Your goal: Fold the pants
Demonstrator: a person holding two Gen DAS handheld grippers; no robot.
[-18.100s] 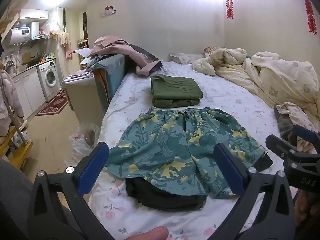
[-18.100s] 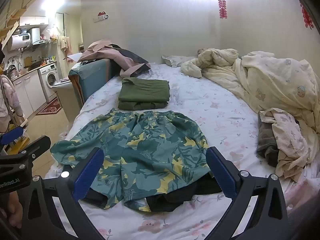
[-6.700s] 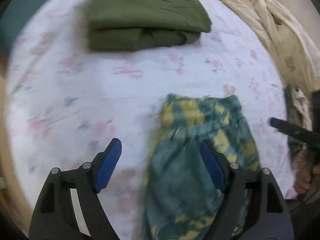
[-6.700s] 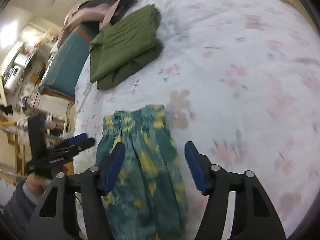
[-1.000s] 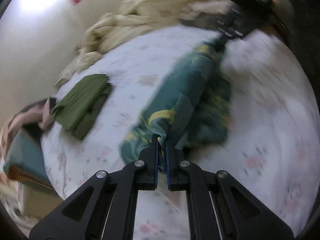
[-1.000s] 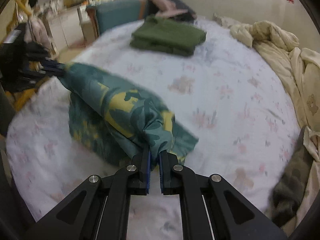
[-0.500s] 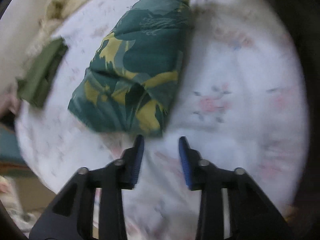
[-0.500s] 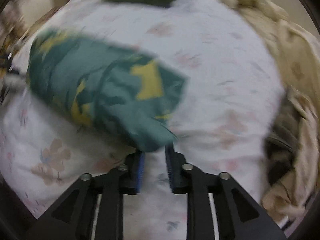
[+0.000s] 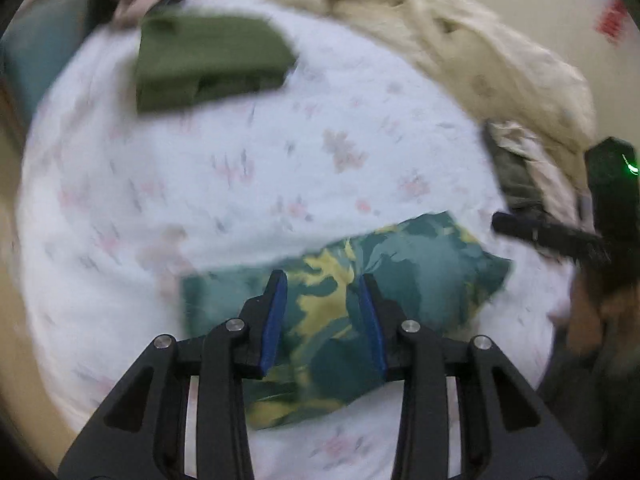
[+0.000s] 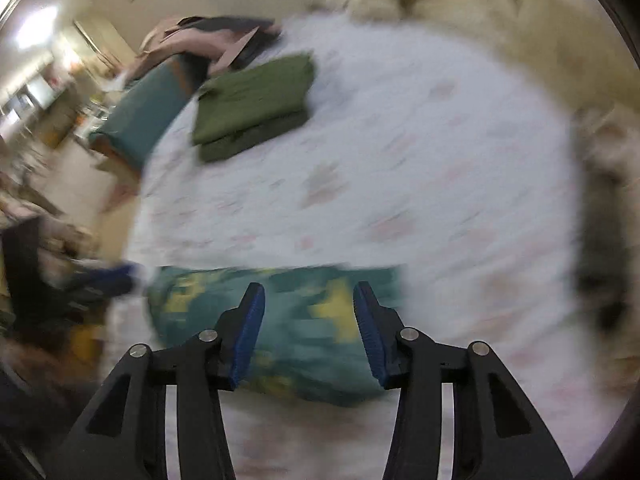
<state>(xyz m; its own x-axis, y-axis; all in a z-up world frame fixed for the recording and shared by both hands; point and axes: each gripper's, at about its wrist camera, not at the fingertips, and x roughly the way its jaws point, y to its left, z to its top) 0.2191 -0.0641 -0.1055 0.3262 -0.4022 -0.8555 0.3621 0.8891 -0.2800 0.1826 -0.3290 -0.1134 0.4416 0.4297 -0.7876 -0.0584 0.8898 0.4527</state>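
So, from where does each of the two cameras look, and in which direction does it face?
Left wrist: sits on the left gripper, looks down its open jaws at the folded patterned shorts on the bed; the right gripper shows at right.
Right wrist: sits on the right gripper, jaws open above the same shorts.
Both share the shorts, the bed and the green folded pile.
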